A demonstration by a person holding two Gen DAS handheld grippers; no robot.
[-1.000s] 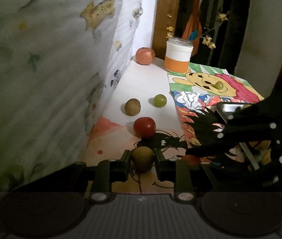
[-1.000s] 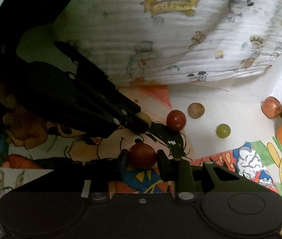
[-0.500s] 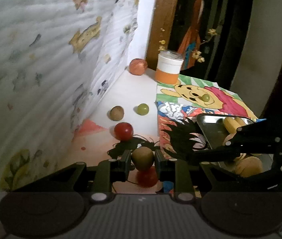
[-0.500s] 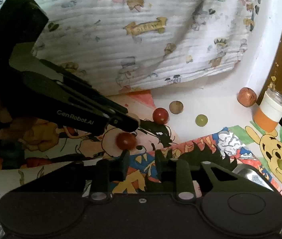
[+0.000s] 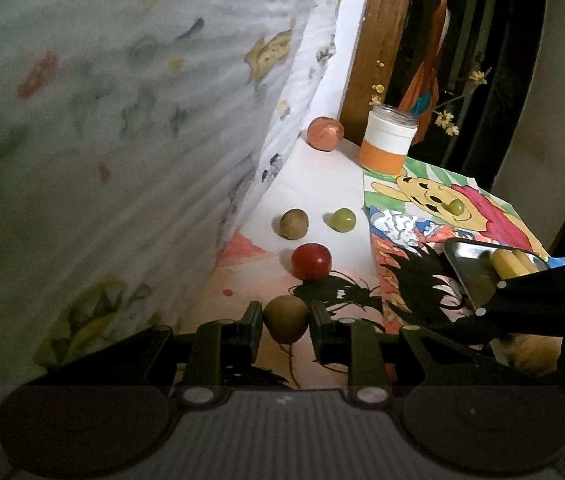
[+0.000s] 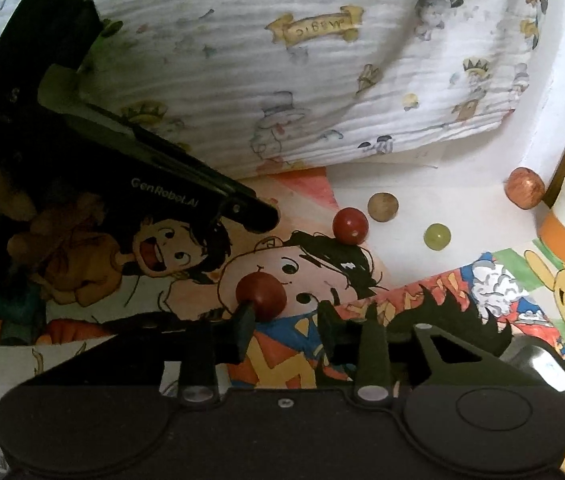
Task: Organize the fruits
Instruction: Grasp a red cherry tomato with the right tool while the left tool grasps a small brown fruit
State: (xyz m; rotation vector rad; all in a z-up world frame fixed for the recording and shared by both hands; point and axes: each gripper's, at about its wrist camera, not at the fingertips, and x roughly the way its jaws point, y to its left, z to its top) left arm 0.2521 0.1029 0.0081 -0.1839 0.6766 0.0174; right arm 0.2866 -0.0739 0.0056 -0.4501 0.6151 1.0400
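The left gripper (image 5: 286, 318) is clamped on an olive-green fruit (image 5: 285, 323), which sits between its 2 fingers above the cartoon drawings (image 5: 434, 236) on the surface. The right gripper (image 6: 284, 314) has its fingers apart; a dark red fruit (image 6: 261, 295) touches the left finger, with a clear gap to the right one. Whether that fruit rests on the paper cannot be told.

Beyond, a red fruit (image 5: 311, 261) lies at the edge of a drawing, with a brown fruit (image 5: 294, 223) and a green grape (image 5: 343, 220) just behind it on bare white surface (image 5: 322, 176). A second grape (image 5: 456, 207) sits on the bear drawing. An orange-pink fruit (image 5: 325, 134) stands near an orange-and-white jar (image 5: 389, 145) at the far corner. A metal tray (image 5: 468, 264) holding yellow pieces (image 5: 514, 263) is at the right. Patterned cloth (image 5: 122, 120) hangs along the left.
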